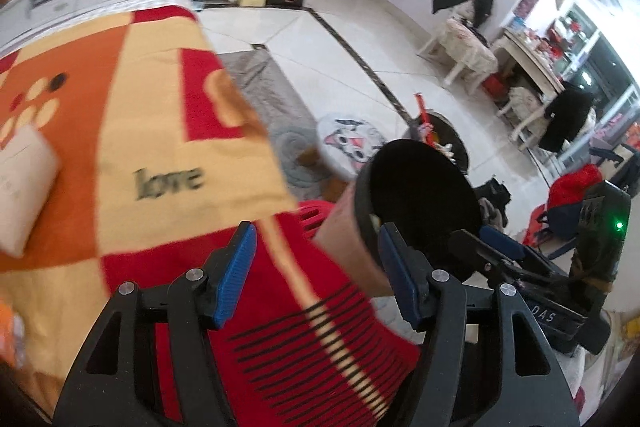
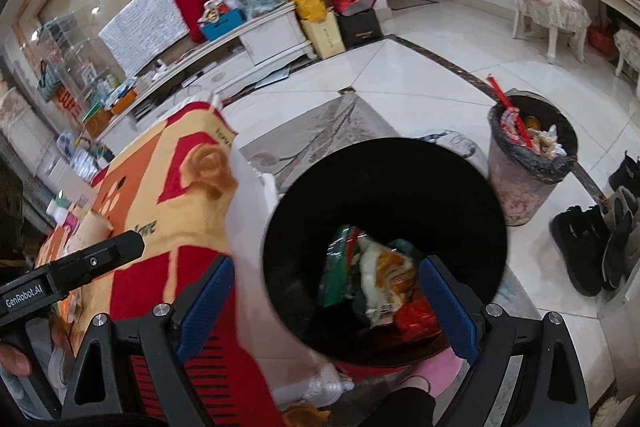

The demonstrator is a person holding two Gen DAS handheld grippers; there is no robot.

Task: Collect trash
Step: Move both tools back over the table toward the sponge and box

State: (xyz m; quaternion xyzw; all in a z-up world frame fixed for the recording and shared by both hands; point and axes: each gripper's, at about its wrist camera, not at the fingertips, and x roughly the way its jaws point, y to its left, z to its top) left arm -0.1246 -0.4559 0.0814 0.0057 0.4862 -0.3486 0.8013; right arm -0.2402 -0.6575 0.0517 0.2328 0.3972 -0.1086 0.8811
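A small round bin with a black inside and a tan wall (image 1: 420, 203) sits just off the table's edge. In the right wrist view the bin (image 2: 384, 187) holds several crumpled snack wrappers (image 2: 380, 279). My right gripper (image 2: 324, 303) is open above the bin's mouth, with the wrappers between its blue pads. My left gripper (image 1: 316, 267) is open over the tablecloth edge, its right pad (image 1: 396, 275) next to the bin's wall. The right gripper's body shows in the left wrist view (image 1: 560, 291).
A table with a red, orange and yellow cloth (image 1: 120, 147) fills the left. A larger lined trash can (image 2: 532, 155), full of rubbish, stands on the tiled floor to the right. Boots (image 2: 592, 247), a grey rug (image 2: 312, 123), chairs (image 2: 548, 11) and a white cabinet (image 2: 224, 51) surround.
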